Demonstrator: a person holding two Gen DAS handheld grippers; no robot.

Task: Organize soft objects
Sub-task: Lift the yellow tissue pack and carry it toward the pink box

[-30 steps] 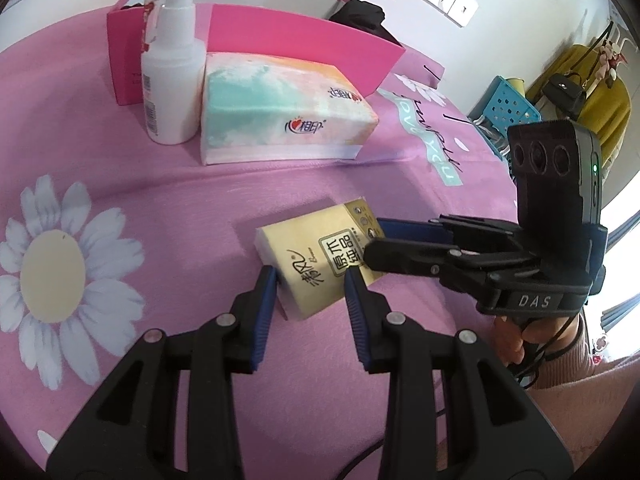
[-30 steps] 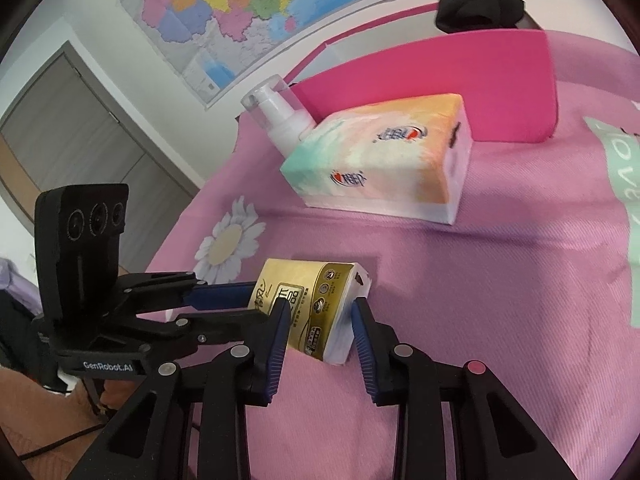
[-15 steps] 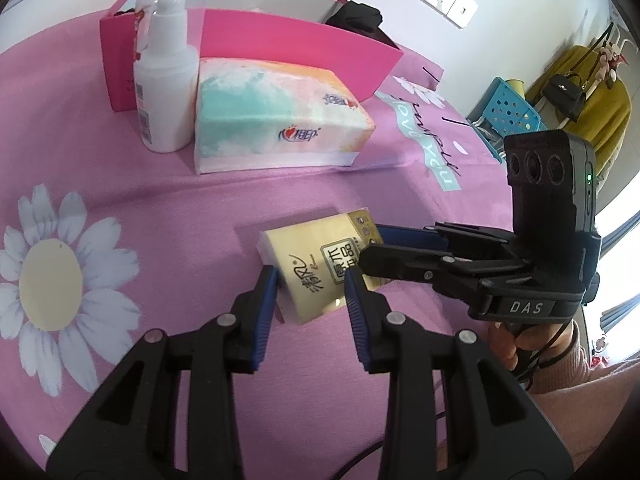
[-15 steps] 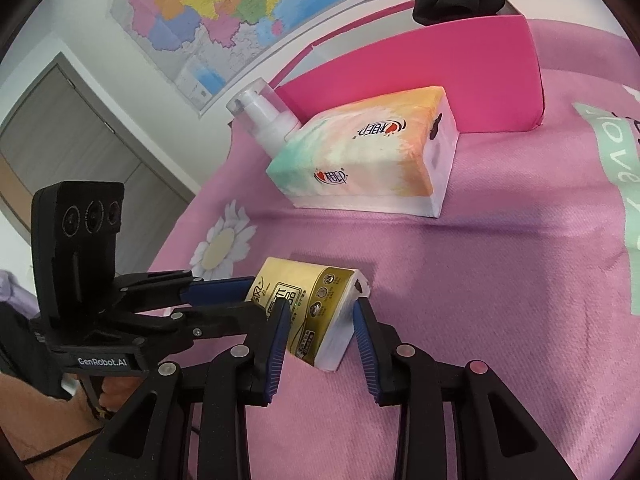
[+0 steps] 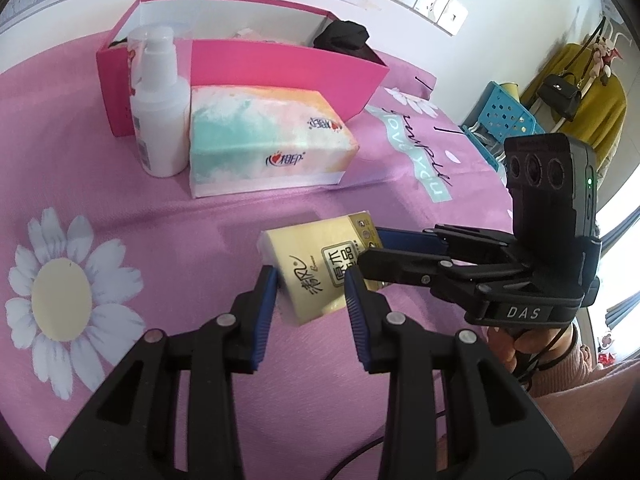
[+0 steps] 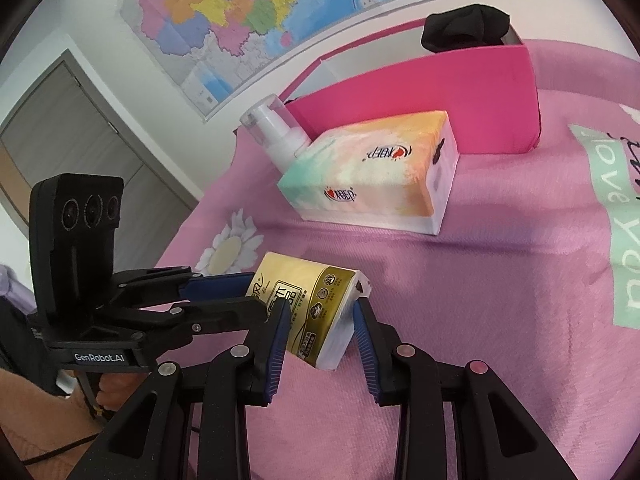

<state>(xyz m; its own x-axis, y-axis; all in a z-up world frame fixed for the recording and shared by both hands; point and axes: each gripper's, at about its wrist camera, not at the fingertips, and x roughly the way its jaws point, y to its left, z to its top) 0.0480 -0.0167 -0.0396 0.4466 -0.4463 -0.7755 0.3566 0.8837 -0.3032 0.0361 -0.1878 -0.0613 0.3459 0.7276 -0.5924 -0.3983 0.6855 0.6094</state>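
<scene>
A small gold tissue pack (image 5: 316, 268) is held off the pink cloth, tilted, by both grippers at once. My left gripper (image 5: 312, 292) is shut on its near end. My right gripper (image 6: 320, 320) is shut on its other end, and its fingers come in from the right in the left wrist view (image 5: 404, 256). The pack also shows in the right wrist view (image 6: 308, 312). A large pastel tissue pack (image 5: 264, 144) lies further back in front of a pink box (image 5: 288, 68), with black cloth (image 5: 344, 36) in the box's far corner.
A white pump bottle (image 5: 160, 112) stands left of the pastel pack, against the pink box. The pink flowered cloth (image 5: 120, 216) covers the surface. A blue basket (image 5: 504, 112) and hanging clothes are off to the right. A wall map (image 6: 280, 8) hangs behind.
Both grippers have lifted the gold pack up off the cloth and carried it a little toward the pink box. Their grip has not changed.
</scene>
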